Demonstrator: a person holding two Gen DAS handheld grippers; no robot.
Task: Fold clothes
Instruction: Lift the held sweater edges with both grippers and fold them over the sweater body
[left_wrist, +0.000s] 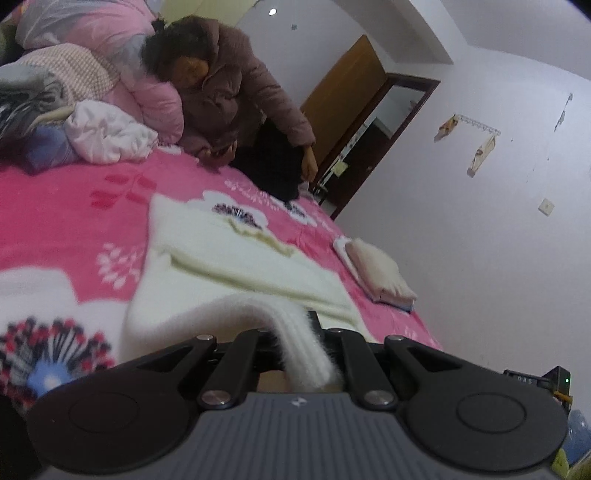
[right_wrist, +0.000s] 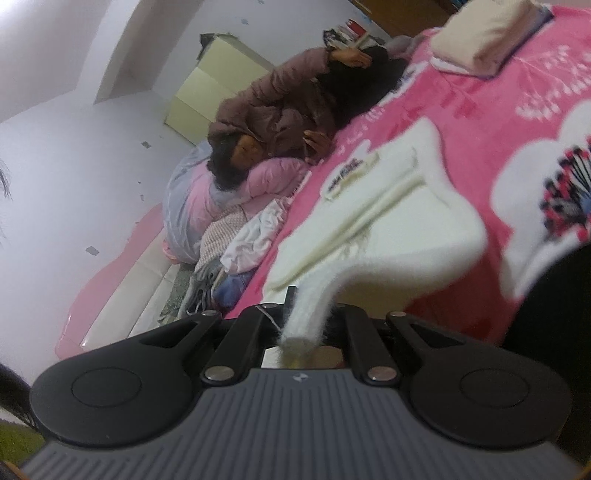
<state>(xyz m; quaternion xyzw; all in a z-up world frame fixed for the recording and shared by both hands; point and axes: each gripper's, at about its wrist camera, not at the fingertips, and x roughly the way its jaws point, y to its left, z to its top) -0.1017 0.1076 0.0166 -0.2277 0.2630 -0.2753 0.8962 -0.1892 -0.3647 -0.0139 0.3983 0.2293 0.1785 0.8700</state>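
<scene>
We had both tongs, left tongs (left_wrist: 308, 332) and right tongs (right_wrist: 306, 314), clenched on the cream sweater's (left_wrist: 236, 254) hem above the bed (left_wrist: 74, 206); next, we judged, carry it toward the collar.

A cream-white fuzzy sweater (left_wrist: 236, 258) lies spread on the pink flowered bed (left_wrist: 74, 206), partly folded, with a long folded band running across its middle and a dark printed patch near its far end; its near edge is lifted off the bed, a ribbed strip drawn up at each near corner; a folded pale pink garment (left_wrist: 376, 273) sits apart near the bed's edge.
</scene>
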